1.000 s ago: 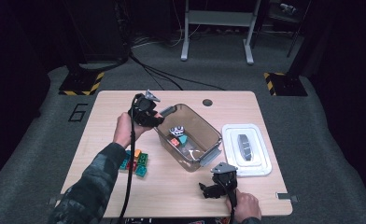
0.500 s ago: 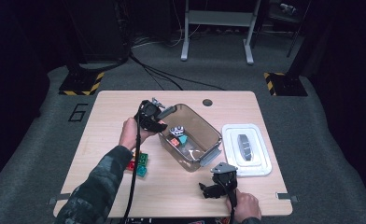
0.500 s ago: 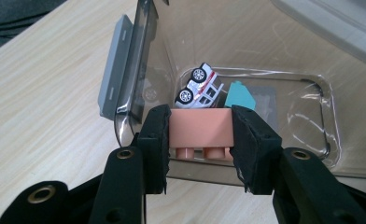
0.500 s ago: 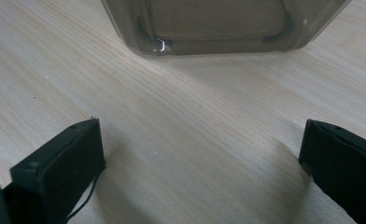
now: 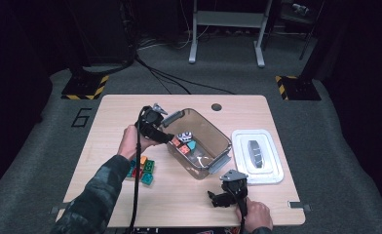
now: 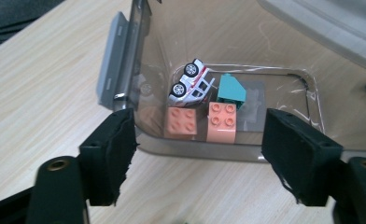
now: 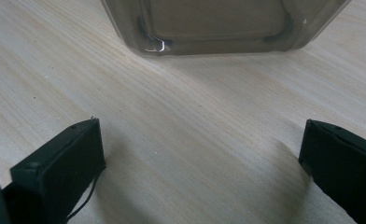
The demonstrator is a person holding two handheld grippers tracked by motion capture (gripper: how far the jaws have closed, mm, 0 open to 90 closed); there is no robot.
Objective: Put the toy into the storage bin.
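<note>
Your left hand-held gripper point(image 5: 172, 139) hangs over the left rim of the clear plastic tub point(image 5: 218, 134) in the middle of the bench point(image 5: 116, 112). Its jaws have just been opening and now stand apart with nothing between them. In the left gripper view, two orange bricks point(image 6: 221, 122) lie side by side on the tub floor just beyond those jaws. A white toy car point(image 6: 192, 85) lies tipped on its side just behind them, and a teal block point(image 6: 231, 89) touches the far edge of the right-hand brick.

On the bench left of the tub, near your left forearm, sits a small cluster of loose bricks point(image 5: 143, 170) in green, red, orange and teal.

Your right hand-held gripper point(image 5: 214, 199) rests near the near edge of the bench, jaws wide apart and holding nothing, pointing at the tub's near wall. The white lid point(image 5: 272, 168) lies flat to the right of the tub.
</note>
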